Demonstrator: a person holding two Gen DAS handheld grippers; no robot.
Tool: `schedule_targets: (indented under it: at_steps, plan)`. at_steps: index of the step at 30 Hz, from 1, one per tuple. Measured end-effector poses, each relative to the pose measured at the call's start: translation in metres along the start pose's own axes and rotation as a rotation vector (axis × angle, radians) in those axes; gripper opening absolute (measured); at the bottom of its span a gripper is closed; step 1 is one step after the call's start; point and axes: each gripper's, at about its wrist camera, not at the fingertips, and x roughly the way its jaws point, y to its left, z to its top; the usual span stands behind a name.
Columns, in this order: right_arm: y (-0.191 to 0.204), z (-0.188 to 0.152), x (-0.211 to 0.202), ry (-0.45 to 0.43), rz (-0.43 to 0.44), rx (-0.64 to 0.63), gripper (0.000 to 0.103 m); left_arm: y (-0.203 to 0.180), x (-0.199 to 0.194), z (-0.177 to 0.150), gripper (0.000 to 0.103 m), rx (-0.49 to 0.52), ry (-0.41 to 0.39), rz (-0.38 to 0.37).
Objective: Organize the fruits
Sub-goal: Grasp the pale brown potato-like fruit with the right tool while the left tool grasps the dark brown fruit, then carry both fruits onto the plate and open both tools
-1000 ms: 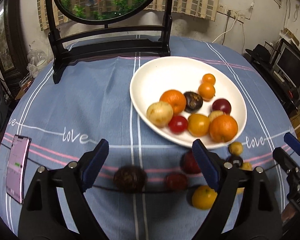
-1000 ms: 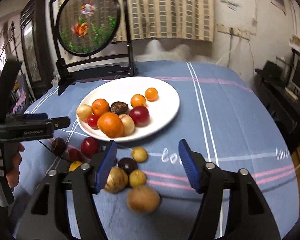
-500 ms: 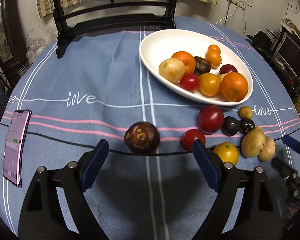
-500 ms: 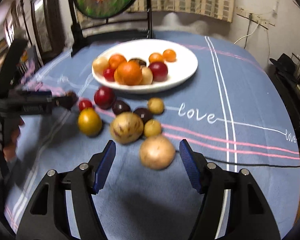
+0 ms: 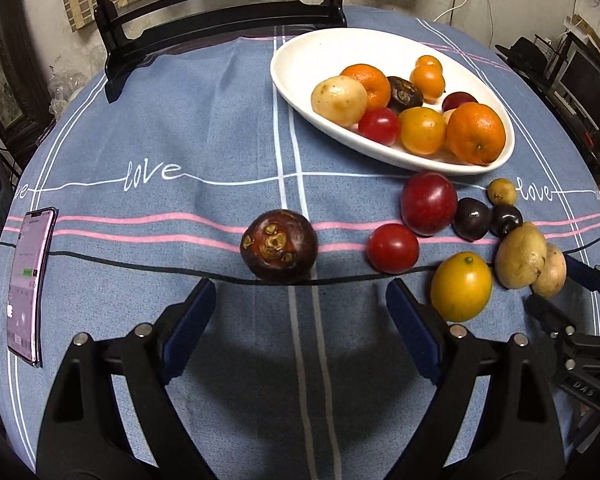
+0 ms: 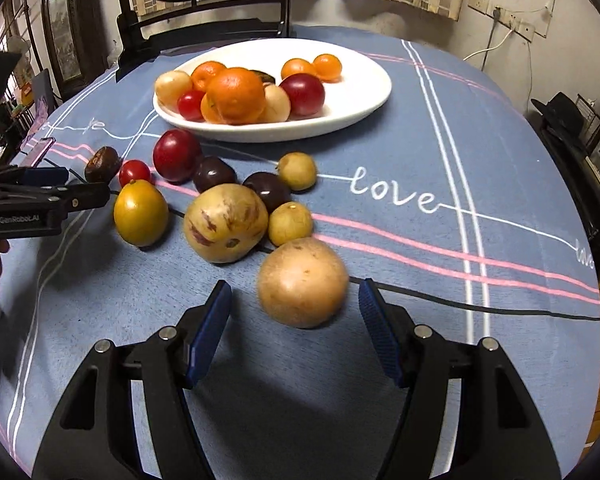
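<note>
- Desk (image 5: 180,128): the white plate (image 5: 300,60) sits far side, part filled.
- Right gripper (image 6: 296,320): fingers released, straddling the tan fruit (image 6: 302,282); close gently, probably soft.
- Left gripper (image 5: 300,312): fingers released, just short of the mangosteen (image 5: 278,246); centre before closing.

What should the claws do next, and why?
Probably the right claw should ease forward and shut on the round tan fruit. Its jaws are open, the fruit sits just ahead between them, loose on the blue tablecloth, not yet in the white oval plate.
</note>
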Motion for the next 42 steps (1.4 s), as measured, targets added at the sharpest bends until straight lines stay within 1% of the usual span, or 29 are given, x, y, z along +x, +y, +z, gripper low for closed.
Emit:
schedule_targets:
  at_steps: [2, 4, 5, 7, 11, 13, 14, 16, 21, 25, 31, 34, 36, 37, 38, 40, 42]
  plan:
    - [0.004, 0.0, 0.004, -0.008, -0.024, -0.011, 0.065, 0.001, 0.002, 0.0, 0.089, -0.004, 0.008, 0.003]
    - [0.005, 0.0, 0.005, -0.008, -0.02, -0.002, 0.06, 0.003, 0.005, 0.001, 0.089, -0.007, 0.016, 0.006]
    - [0.006, 0.001, 0.003, -0.006, -0.036, 0.0, 0.053, 0.003, 0.006, 0.001, 0.089, -0.009, 0.018, 0.006]
    - [0.004, 0.002, -0.001, -0.015, -0.053, 0.014, 0.046, 0.005, 0.009, 0.002, 0.089, -0.013, 0.018, 0.008]
    - [-0.003, 0.004, -0.007, -0.029, -0.034, 0.047, 0.046, 0.004, 0.011, 0.003, 0.088, 0.007, -0.022, 0.015]
    - [-0.003, 0.004, -0.009, -0.029, -0.025, 0.051, 0.046, 0.004, 0.014, 0.004, 0.088, 0.017, -0.046, 0.036]
    - [-0.003, 0.005, -0.008, -0.026, -0.019, 0.054, 0.046, 0.006, 0.017, 0.006, 0.088, 0.014, -0.051, 0.051]
    - [-0.003, 0.005, -0.008, -0.02, -0.009, 0.058, 0.046, 0.01, 0.021, 0.008, 0.088, -0.002, -0.058, 0.057]
    - [-0.004, 0.005, -0.008, -0.023, -0.006, 0.061, 0.046, 0.014, 0.025, 0.01, 0.088, -0.011, -0.054, 0.038]
    - [-0.004, 0.005, -0.009, -0.024, -0.005, 0.061, 0.046, 0.019, 0.027, 0.012, 0.089, -0.022, -0.038, 0.005]
    - [-0.002, 0.005, -0.007, -0.021, -0.003, 0.056, 0.046, 0.02, 0.032, 0.013, 0.095, -0.005, -0.022, -0.001]
    - [-0.002, 0.004, -0.008, -0.025, -0.003, 0.056, 0.046, 0.02, 0.031, 0.013, 0.094, 0.003, -0.023, -0.003]
    - [-0.002, 0.004, -0.009, -0.028, -0.003, 0.057, 0.046, 0.02, 0.03, 0.013, 0.091, 0.005, -0.025, -0.001]
    - [-0.002, 0.004, -0.009, -0.029, -0.003, 0.057, 0.046, 0.019, 0.027, 0.013, 0.081, 0.004, -0.033, 0.001]
    - [-0.002, 0.004, -0.009, -0.03, -0.004, 0.058, 0.046, 0.018, 0.025, 0.013, 0.065, 0.008, -0.042, 0.003]
    - [-0.002, 0.004, -0.009, -0.029, -0.006, 0.058, 0.046, 0.017, 0.02, 0.014, 0.044, 0.016, -0.059, 0.003]
    - [-0.002, 0.004, -0.009, -0.029, -0.006, 0.058, 0.046, 0.018, 0.02, 0.013, 0.044, 0.015, -0.06, 0.005]
